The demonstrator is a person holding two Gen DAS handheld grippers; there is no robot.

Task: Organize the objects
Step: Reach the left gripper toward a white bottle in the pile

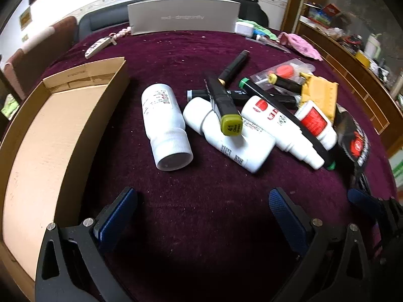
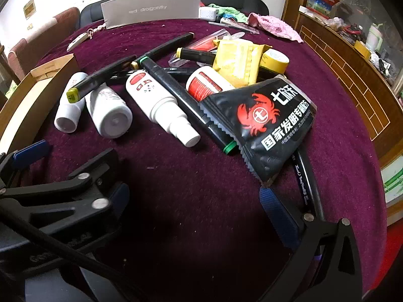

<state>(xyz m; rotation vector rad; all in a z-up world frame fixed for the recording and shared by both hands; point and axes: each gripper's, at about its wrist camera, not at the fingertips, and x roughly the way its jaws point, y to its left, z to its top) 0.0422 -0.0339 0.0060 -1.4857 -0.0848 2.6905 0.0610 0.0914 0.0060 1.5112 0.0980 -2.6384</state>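
Left gripper [image 1: 201, 216]: jaws wide apart, nothing between, hovering over bare maroon cloth [image 1: 201, 181]. Right gripper [image 2: 194, 196]: likewise spread, empty. Ahead: white bottle [image 1: 165, 123] lying alone, near cardboard box [image 1: 110, 93] at left; box floor bare. Beyond: heap of bottles, markers, black crab-print pouch [image 2: 264, 118], overlapping. Judged step: first pick not yet begun. Next move calls for straddling lone bottle's body, closing, carrying to box.

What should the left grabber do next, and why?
Probably reach forward to the lone white bottle. The left gripper is open and empty, that bottle lies apart from the pile with nothing on it, and it is the item closest to the cardboard box, which looks empty.
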